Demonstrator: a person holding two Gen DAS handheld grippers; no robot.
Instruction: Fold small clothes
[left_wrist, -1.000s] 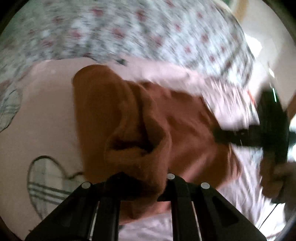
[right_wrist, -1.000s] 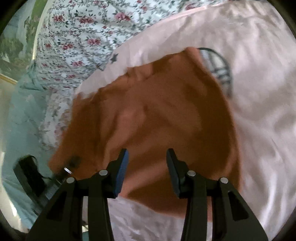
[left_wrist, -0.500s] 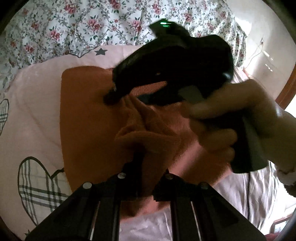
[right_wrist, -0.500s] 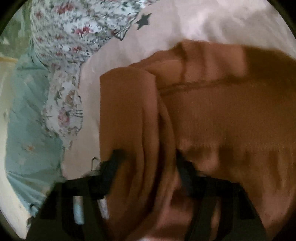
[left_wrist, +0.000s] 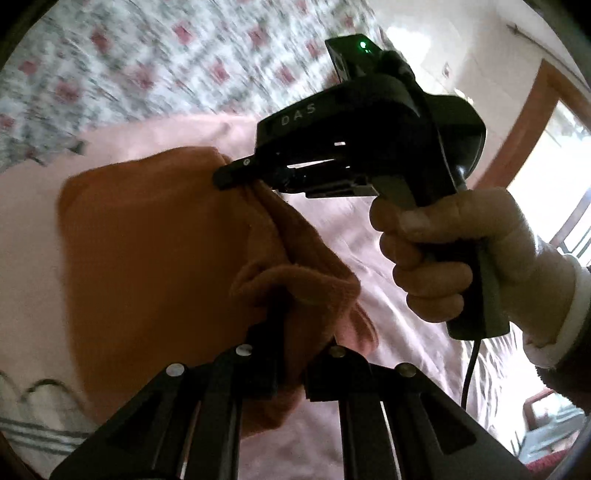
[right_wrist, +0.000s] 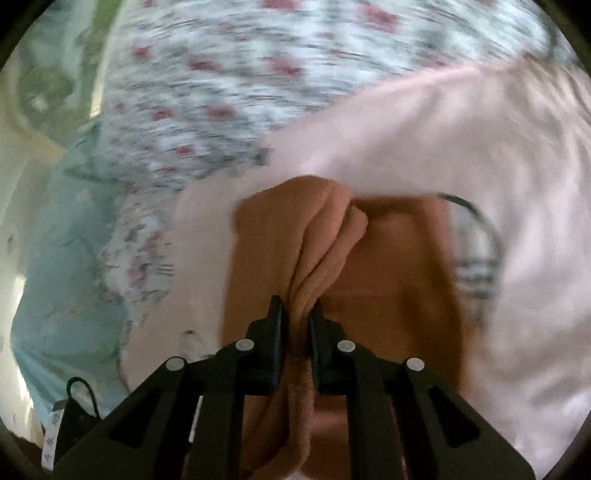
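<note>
Left wrist view:
Left claw (left_wrist: 291, 354): pinched tight on a bunched fold of the orange garment (left_wrist: 147, 258), near the bottom middle.
Orange garment: lies on the pink sheet (left_wrist: 388, 266) of the bed, one edge lifted into a ridge between the two claws.
Right claw (left_wrist: 229, 175): comes in from the right, tips at the garment's far edge, cloth gathered at them.
Hand (left_wrist: 443, 251): wrapped round the black handle, white cuff at the wrist.
Floral quilt (left_wrist: 166, 62): blurred, beyond the pink sheet.

Right wrist view:
Right claw (right_wrist: 297, 332): jaws closing, a thick fold of the orange garment (right_wrist: 388, 277) squeezed between the pads.
Orange garment: spread on the pink sheet (right_wrist: 461, 140), partly covering a plaid heart patch (right_wrist: 476, 254).
Floral quilt (right_wrist: 258, 74): blurred, above and left.
</note>
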